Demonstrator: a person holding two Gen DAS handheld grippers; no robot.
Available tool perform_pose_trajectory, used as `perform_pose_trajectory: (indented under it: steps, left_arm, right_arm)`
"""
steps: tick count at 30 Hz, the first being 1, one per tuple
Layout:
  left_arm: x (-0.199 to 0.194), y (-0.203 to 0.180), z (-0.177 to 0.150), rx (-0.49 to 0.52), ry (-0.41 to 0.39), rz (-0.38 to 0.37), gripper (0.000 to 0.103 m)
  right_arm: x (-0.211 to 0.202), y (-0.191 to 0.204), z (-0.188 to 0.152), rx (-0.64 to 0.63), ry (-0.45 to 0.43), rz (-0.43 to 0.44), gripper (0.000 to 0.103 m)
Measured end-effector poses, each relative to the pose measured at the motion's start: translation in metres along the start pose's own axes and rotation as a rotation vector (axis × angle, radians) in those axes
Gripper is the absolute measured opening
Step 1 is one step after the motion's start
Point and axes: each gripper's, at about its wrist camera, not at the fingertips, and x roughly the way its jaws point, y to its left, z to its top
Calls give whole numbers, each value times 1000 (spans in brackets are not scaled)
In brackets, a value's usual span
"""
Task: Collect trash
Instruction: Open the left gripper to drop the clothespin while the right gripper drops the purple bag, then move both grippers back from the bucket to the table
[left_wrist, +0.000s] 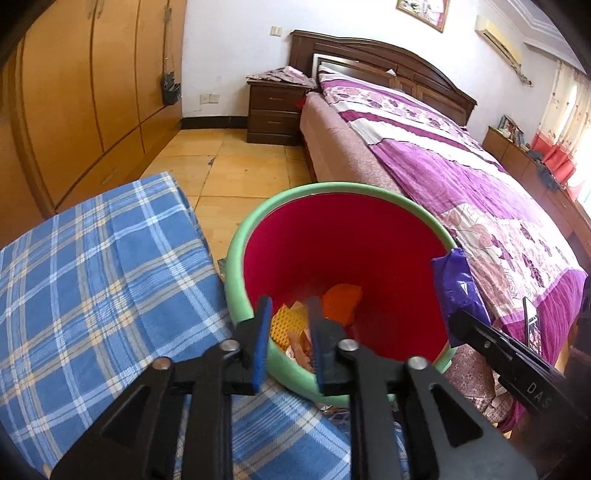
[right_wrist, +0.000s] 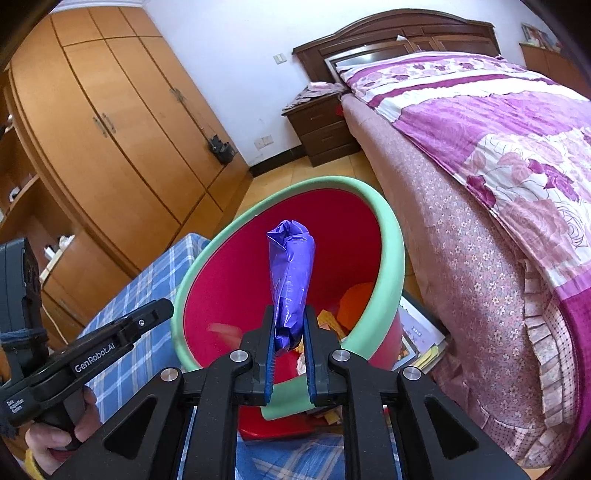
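A purple wrapper (right_wrist: 291, 280) stands pinched upright in the right gripper (right_wrist: 290, 334), above the near rim of the red bin (right_wrist: 236, 273). The left gripper (left_wrist: 288, 314) hangs spread and bare over that rim, beside the checked cloth (left_wrist: 92, 280). Orange scraps (left_wrist: 341, 301) lie inside.

Right tool (right_wrist: 289, 328) clamps something between its pads; left tool (left_wrist: 290, 325) gapes, holding nothing
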Motion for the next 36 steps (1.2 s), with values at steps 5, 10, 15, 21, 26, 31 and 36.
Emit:
perform_pose_trajectory:
  steps: [5,10,15,21,26,31,36]
  left_arm:
    - [-10,14,-5,-37,14,32,32]
    - [-25,31,-15,-73,21,69,39]
    - [-45,43,-26,-84,14,121,41]
    - [-70,59,-39,-110,1,171,42]
    - [-94,71,-49,-131,-28,202,42]
    - [-118,86,-61,-165,-50,251,43]
    - [-139,104,-76,-205,-72,291,43]
  right_arm:
    - [1,0,-1,1,6,-6,29]
    - [-2,8,-4,-8,13,1,41]
    - [-10,21,-8,-35,0,2,43]
    - [-23,48,-17,-102,-20,15,58]
    - [-32,72,-26,-143,-21,48,64]
    - [-38,93,-37,-181,-23,74,67]
    - [-45,112,-50,-207,-29,93,67]
